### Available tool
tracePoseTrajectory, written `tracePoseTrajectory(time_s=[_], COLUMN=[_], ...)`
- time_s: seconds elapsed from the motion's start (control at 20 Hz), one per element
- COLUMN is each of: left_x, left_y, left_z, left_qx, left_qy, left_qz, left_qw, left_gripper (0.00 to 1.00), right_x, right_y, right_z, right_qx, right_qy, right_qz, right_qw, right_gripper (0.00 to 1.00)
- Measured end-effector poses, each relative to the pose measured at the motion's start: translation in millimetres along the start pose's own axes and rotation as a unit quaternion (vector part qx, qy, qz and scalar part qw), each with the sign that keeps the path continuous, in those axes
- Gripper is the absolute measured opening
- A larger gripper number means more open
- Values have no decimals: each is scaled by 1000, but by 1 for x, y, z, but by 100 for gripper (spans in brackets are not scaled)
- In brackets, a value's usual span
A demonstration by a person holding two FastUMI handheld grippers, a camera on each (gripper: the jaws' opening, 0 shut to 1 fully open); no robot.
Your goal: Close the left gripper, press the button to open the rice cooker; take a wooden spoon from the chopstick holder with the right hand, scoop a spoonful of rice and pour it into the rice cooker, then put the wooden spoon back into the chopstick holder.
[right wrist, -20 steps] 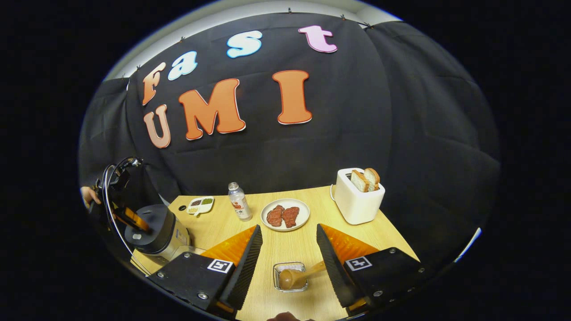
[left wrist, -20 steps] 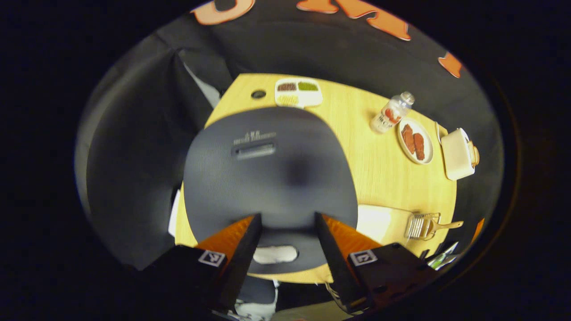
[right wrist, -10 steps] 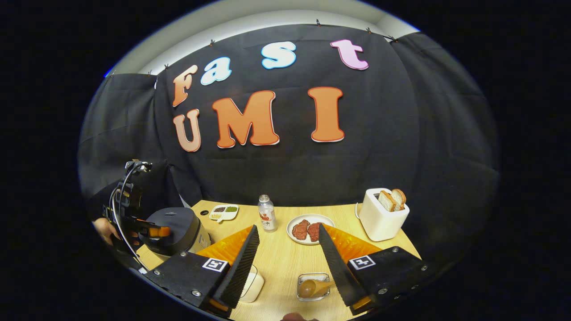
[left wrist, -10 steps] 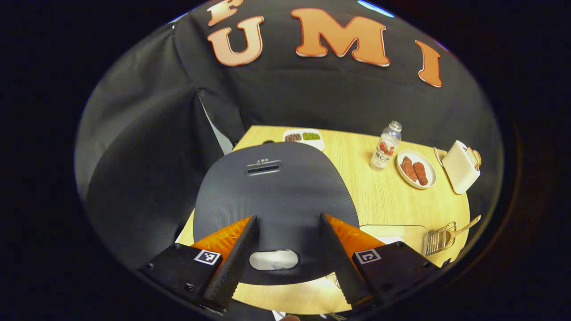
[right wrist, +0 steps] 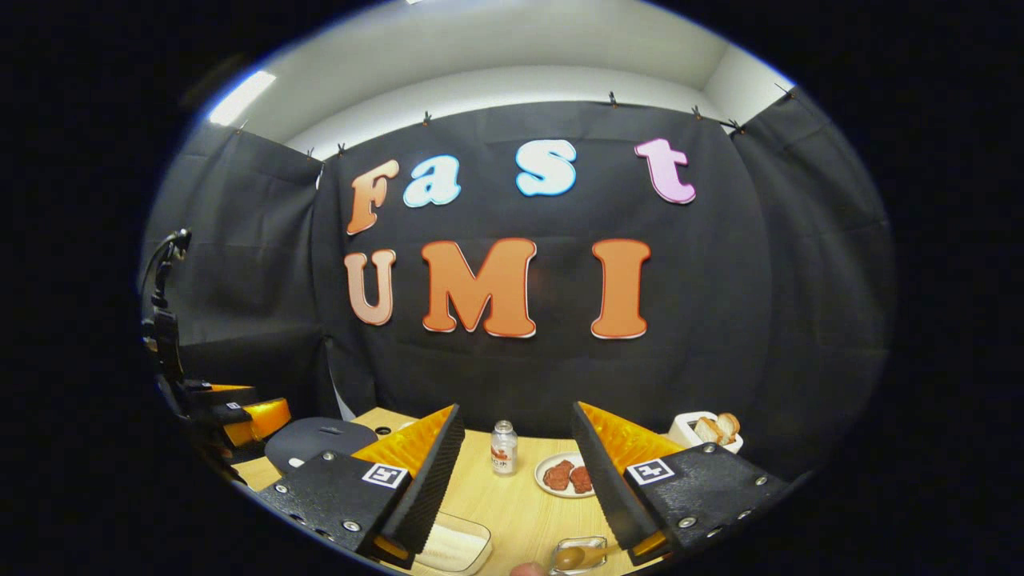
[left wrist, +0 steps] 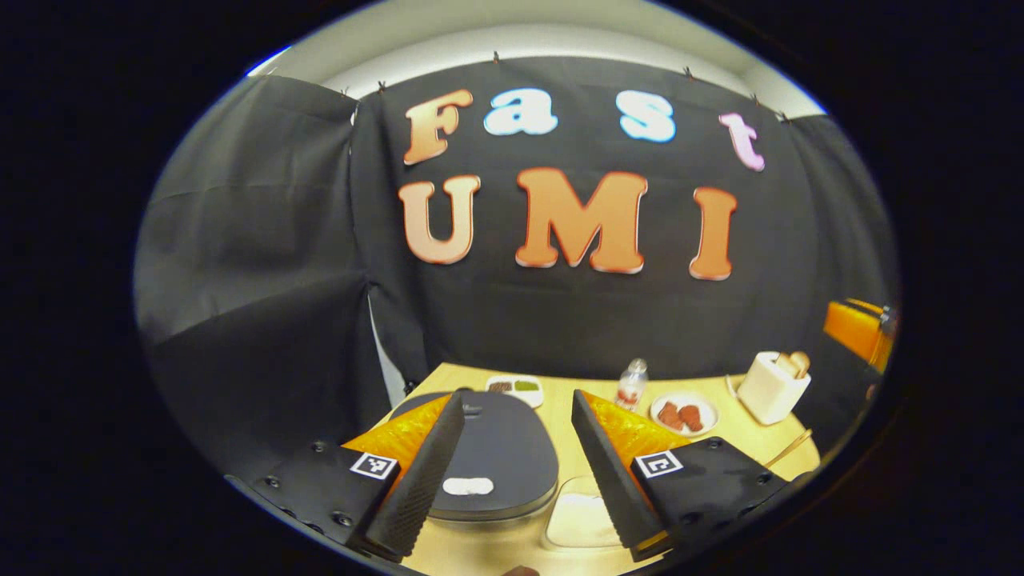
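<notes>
Hovering above the near edge of the wooden table point(left wrist: 720, 436), the left gripper point(left wrist: 512, 448) holds its fingers wide apart with nothing between them. Seen through that gap in the left gripper view, the rice cooker point(left wrist: 496, 456) sits below and just ahead, its dark lid shut and its pale button point(left wrist: 468, 486) facing the near edge, nearer the left finger than the right. Just to the cooker's right a clear container of rice point(left wrist: 580, 516) lies partly behind the right finger.

Off to the right side the right gripper point(right wrist: 512, 472) also hangs over the table with its fingers spread wide and empty. In the right gripper view the chopstick holder point(right wrist: 578, 554) stands low down near the table's front edge, just inside the right finger, with the wooden spoon point(right wrist: 572, 557) resting in it, bowl end toward the left. The fingers are above it and not touching it. Farther back, between the two fingers, stand a bottle point(right wrist: 502, 449) and a plate point(right wrist: 564, 478) of meat, and a toaster point(right wrist: 708, 432) with bread sits beyond the right finger.
</notes>
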State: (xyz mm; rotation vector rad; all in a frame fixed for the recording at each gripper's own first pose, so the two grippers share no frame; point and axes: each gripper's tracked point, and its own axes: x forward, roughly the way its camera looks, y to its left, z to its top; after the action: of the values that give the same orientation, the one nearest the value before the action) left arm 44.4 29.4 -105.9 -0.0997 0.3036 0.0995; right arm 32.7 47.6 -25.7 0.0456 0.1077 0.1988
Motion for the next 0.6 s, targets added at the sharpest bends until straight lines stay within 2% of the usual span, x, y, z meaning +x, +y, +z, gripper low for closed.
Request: tracePoseTrajectory(time_s=[0.1,0.15,0.2,0.3,0.35,0.6], left_x=[-13,-27,-37,-49,-52,-65], left_y=[1,5,3,-2,-7,-31], left_z=[27,43,54,71,77,79], left_qx=[9,14,17,25,30,59], left_qy=[-40,-59,-72,-103,-120,-158], left_qz=[-1,-1,-3,-13,-18,-48], left_qw=[999,998,997,994,992,985], left_gripper=[89,91,93,96,96,95], right_x=[-4,-6,-12,-16,-17,-33], right_y=[5,7,9,9,8,-1], right_z=[14,18,21,32,37,48], right_qx=[-5,-4,-2,3,2,-16], right_qy=[-20,-26,-31,-45,-53,-76], right_qz=[0,-2,-4,-4,-6,-11], right_qw=[1000,1000,1000,999,999,997], right_gripper=[84,89,84,84,89,89])
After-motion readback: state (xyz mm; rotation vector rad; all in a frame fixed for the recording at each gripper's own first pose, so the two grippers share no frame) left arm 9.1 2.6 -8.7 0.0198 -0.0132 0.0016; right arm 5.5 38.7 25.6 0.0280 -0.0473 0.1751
